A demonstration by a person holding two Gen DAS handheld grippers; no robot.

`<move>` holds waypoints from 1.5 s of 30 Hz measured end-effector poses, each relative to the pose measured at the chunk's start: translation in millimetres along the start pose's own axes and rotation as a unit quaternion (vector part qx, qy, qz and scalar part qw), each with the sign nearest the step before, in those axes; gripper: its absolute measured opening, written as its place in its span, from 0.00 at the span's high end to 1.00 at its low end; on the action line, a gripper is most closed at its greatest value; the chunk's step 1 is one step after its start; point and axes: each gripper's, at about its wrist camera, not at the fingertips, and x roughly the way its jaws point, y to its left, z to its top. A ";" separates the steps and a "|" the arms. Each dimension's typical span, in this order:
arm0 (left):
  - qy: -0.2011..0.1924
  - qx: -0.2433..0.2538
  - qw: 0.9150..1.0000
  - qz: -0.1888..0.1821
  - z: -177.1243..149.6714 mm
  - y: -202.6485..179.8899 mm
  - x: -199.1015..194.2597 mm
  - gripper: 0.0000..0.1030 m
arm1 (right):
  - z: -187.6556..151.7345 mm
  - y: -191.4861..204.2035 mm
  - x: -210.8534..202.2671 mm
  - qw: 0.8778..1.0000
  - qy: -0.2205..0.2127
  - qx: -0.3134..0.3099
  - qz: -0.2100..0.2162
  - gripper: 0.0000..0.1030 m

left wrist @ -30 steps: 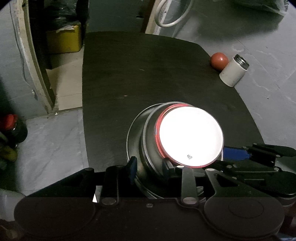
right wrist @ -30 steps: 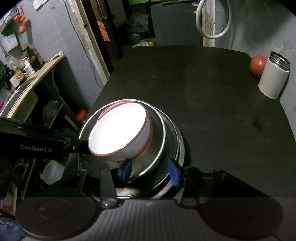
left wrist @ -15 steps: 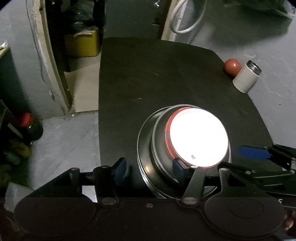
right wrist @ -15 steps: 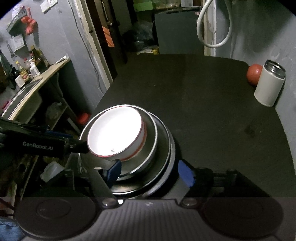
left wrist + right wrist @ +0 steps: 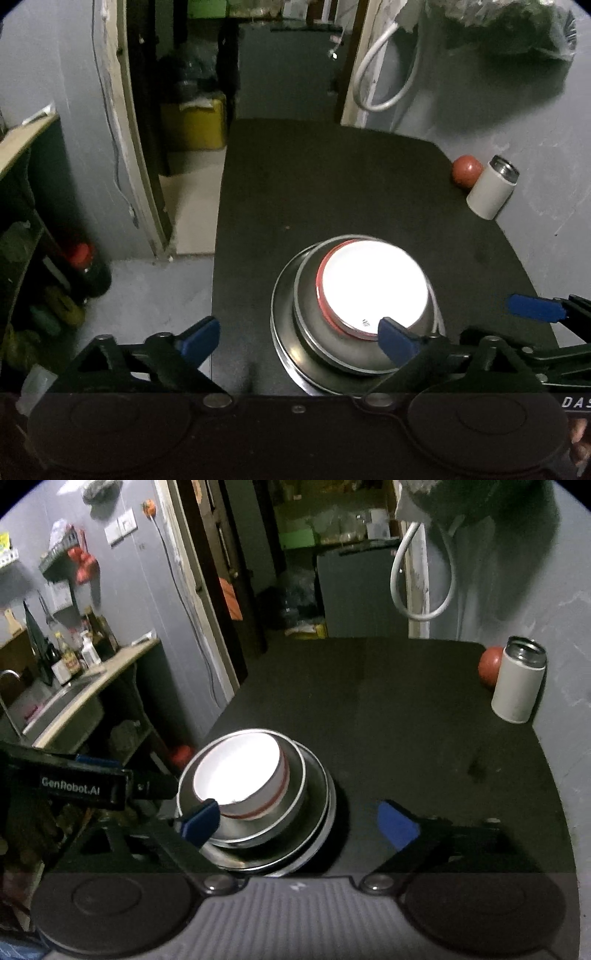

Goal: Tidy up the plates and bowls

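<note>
Both grippers have backed off the stack since the earlier frames, where their blue pads sat at its rim; now the jaws of each stand wide and grip nothing. Left gripper (image 5: 299, 338) hangs at the lower edge of its view, one pad over the floor, the other across the near rim of the stack. Right gripper (image 5: 299, 825) sits lower centre, its left pad overlapping the white bowl in the picture; we cannot tell whether it touches.

White bowl with red rim (image 5: 371, 286) nests in a steel bowl (image 5: 310, 332), which sits on steel plates (image 5: 317, 834), all on the dark bench (image 5: 332, 192) near its left front edge. We judge the stacking done and the release finished. We see no loose dishes; next move likely a clear retreat without knocking the stack.

Writing: "GenRobot.AI" on the left gripper's side in the right view; "DAS" cut off at lower right of the left view. White flask (image 5: 519, 681) and red ball (image 5: 489, 664) stand far right, no label readable.
</note>
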 end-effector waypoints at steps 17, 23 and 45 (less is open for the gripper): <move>-0.046 0.003 0.999 -0.013 -19.0 -0.6 -36.6 0.01 | -10.9 19.9 -40.9 0.997 -0.056 0.031 -0.038 0.00; -0.064 0.018 0.997 -0.034 -33.9 10.8 -56.8 0.01 | -29.9 36.1 -62.2 0.992 -0.078 0.063 -0.078 0.00; -0.128 0.046 0.988 -0.067 -100.4 57.6 -137.1 0.01 | -89.8 116.5 -127.6 0.978 -0.135 0.076 -0.141 0.00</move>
